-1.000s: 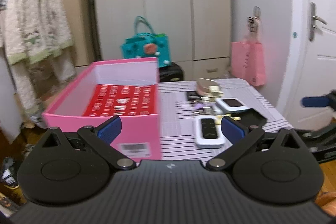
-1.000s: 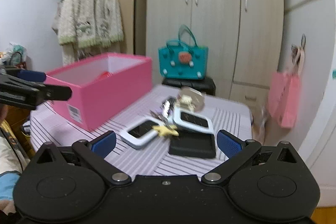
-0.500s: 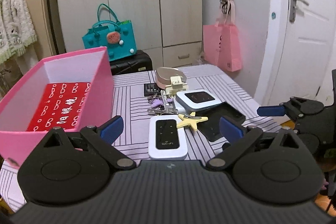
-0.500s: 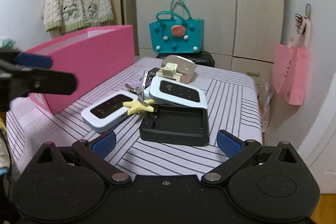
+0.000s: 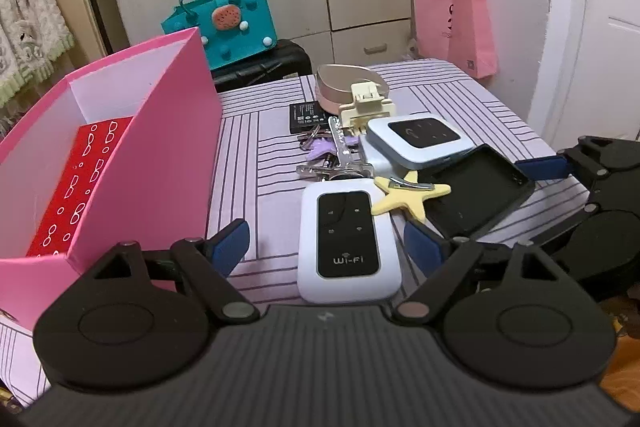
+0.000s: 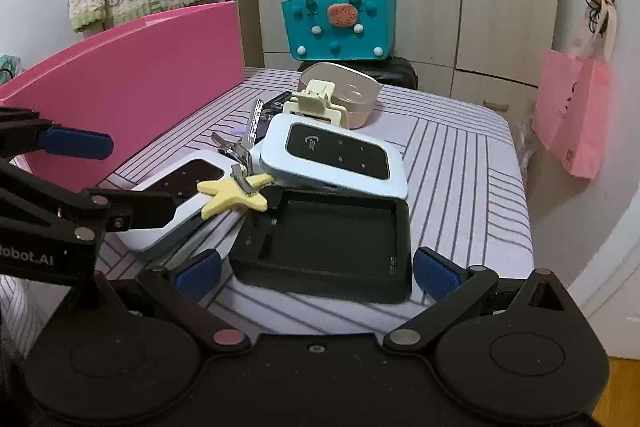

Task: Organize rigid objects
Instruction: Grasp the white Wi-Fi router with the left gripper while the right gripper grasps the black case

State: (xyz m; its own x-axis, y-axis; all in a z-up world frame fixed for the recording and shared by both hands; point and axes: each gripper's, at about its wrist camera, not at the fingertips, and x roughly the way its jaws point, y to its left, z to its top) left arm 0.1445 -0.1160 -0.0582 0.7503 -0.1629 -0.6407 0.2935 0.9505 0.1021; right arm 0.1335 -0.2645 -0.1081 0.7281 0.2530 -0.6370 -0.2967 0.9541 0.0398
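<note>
- Left gripper (image 5: 327, 245), in the left wrist view, has just been narrowing its jaws, yet they stand apart with the white Wi-Fi router (image 5: 347, 242) between them, pads not touching it.
- Left of it stands the pink box (image 5: 160, 147) on the striped table (image 5: 460, 99); a yellow star clip (image 5: 412, 195) lies just right of the router, against the black tray (image 5: 476, 197).
- Right gripper (image 6: 316, 269), in the right wrist view, is released, its blue pads flanking the black tray's near edge without contact.
- A second, pale blue router (image 6: 336, 157) leans on the tray's far rim; keys (image 6: 236, 147) lie left of it.
</note>
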